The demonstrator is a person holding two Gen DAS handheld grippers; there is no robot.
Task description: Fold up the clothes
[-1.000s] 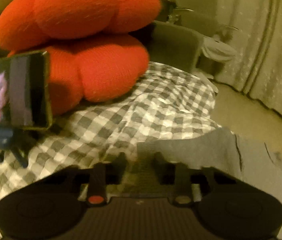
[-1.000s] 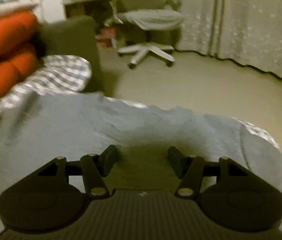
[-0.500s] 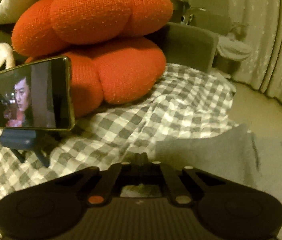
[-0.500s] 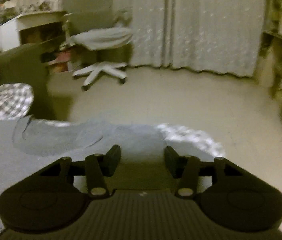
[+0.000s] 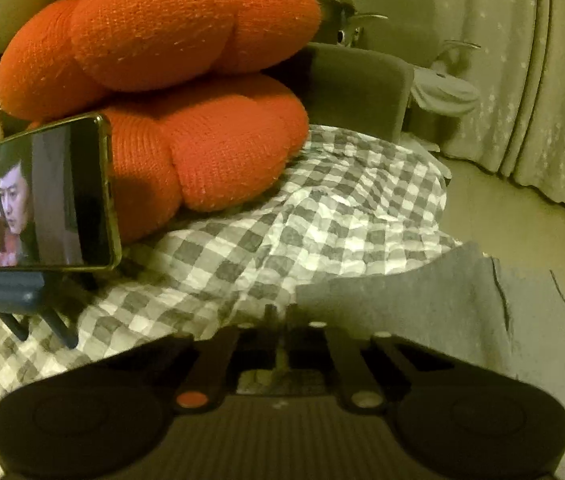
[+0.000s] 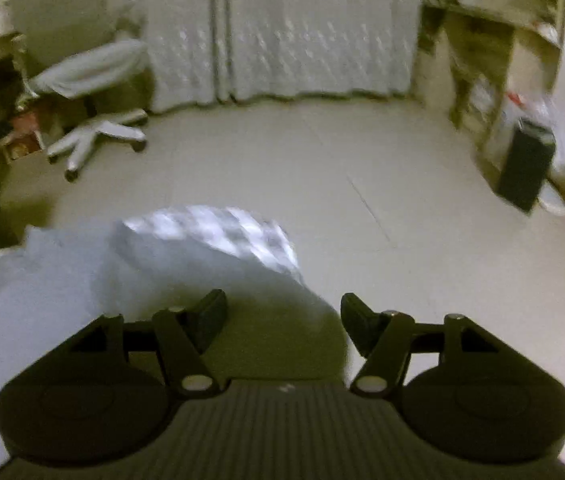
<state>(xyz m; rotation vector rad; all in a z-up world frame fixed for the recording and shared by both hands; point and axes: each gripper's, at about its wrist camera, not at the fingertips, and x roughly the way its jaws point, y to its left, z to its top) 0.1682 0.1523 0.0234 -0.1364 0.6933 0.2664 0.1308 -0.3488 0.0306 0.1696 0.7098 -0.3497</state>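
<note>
Left wrist view: left gripper (image 5: 281,312) has its jaws drawn fully together at 6 o'clock, low over the grey-and-white checked bedcover (image 5: 322,216). Whether fabric is pinched between the tips cannot be told; they meet right at the near corner of the grey knit garment (image 5: 422,300), which lies flat on the cover from centre toward 4 o'clock. Two dark crease lines run across the garment at 3 to 4 o'clock.

At 11 o'clock, two stacked orange knitted lobed cushions (image 5: 186,80) rest on the cover. At 9 o'clock a black smartphone (image 5: 38,200) stands landscape, screen lit, on a dark blue folding stand (image 5: 10,296). Pale dotted curtain (image 5: 522,72) fills 1 to 2 o'clock.

Right wrist view, blurred: right gripper (image 6: 283,320) has jaws apart and widening, nothing between them. It hovers above the garment's far end, pale blue-grey here (image 6: 62,280), spreading from centre to 8 o'clock. Beyond it lies bare pale floor (image 6: 302,160). White swivel office chair (image 6: 94,80) at 10 o'clock; black rectangular box (image 6: 526,164) at 3 o'clock.
</note>
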